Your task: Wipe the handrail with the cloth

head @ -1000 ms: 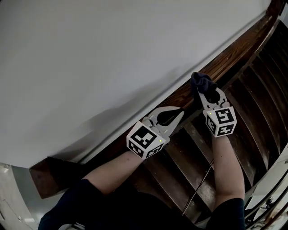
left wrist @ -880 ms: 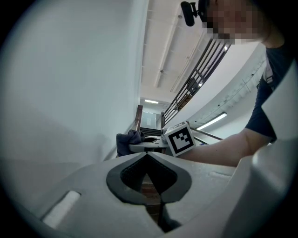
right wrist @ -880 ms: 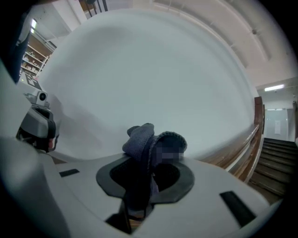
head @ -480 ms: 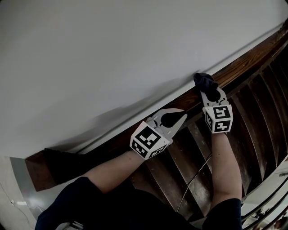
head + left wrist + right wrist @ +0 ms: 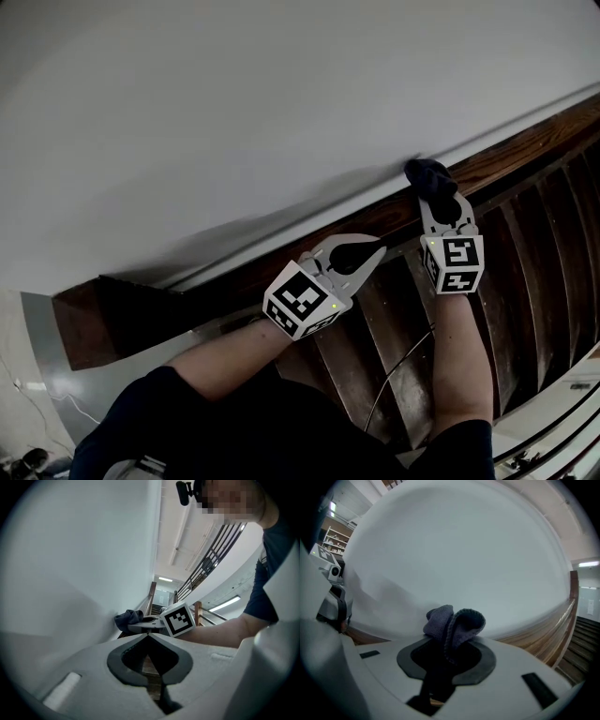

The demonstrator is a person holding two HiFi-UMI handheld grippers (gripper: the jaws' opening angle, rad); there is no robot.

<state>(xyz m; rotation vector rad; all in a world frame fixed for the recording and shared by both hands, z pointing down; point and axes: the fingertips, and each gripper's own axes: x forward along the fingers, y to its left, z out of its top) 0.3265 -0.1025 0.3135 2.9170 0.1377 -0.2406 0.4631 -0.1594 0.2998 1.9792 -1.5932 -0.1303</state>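
**Cloth gripped at the rail, left gripper clenched on nothing**

A pale wall [image 5: 234, 112] fills the left and top of the head view. The dark wooden rail [image 5: 525, 141] runs along its foot, rising from lower left to upper right. The left gripper [image 5: 375, 250] reaches up from the person's left forearm [image 5: 225, 352], with its tip over the rail's lower edge. Whether it touches the wood cannot be told. In its own view the left gripper [image 5: 149, 637] is clenched, tips meeting. Nothing is held between them, and only brown wood shows through the oval gap behind the tips.

Just to the right, a little higher along the rail, the right gripper [image 5: 439, 199] points at the wall and grasps a dark blue cloth [image 5: 427, 173]. The cloth bunches out past the tips and sits on the rail where the wood meets the wall. In the right gripper view the cloth [image 5: 457, 623] stands in a folded loop between the jaws, with the wall behind it and the rail [image 5: 553, 634] running off at the right.

Right of both arms, wooden steps [image 5: 534, 272] lie below the rail. The left gripper view shows a black railing [image 5: 211, 557] far off on the right
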